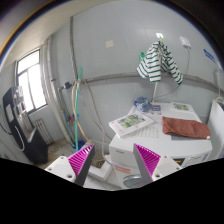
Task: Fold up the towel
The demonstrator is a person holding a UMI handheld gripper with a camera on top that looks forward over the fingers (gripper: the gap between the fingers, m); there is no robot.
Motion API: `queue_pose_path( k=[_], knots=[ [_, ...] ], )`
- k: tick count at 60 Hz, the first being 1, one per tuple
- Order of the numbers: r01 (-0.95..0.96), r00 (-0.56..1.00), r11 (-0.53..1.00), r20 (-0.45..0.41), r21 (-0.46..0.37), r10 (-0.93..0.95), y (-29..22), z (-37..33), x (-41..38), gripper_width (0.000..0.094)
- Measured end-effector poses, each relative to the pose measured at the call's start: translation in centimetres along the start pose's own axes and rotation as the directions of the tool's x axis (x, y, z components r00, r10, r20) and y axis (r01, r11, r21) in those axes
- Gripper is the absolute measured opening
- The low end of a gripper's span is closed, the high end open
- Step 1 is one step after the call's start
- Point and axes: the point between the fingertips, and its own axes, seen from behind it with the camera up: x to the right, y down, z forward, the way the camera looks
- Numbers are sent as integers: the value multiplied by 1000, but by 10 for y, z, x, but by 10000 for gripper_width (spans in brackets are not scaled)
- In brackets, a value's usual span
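Tongs (116,163) spread and empty; lower them toward the brown towel (186,127) ahead-right on the surface (190,148), aiming for an edge.

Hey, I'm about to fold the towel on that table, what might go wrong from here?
Two risks stand out. The hand-held gripper is open and holds nothing, well short of the reddish-brown towel on the far side of the white table, so it may need a long reach. Papers lie beside the towel and might get dragged or knocked on the way.

Gripper (113,162) open, raised, brown towel (186,127) on table (190,148) beyond
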Motion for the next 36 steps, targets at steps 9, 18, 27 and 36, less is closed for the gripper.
queue_pose_path(
  k=[9,18,27,36],
  knots=[
    [22,992,999,-127,-32,-26,13,25,52,803],
    [90,947,995,-306,-32,-95,-1,68,156,804],
    [118,931,990,-338,-72,-136,-12,136,237,794],
    [86,954,987,-275,-133,-120,-15,204,267,699]
  ],
)
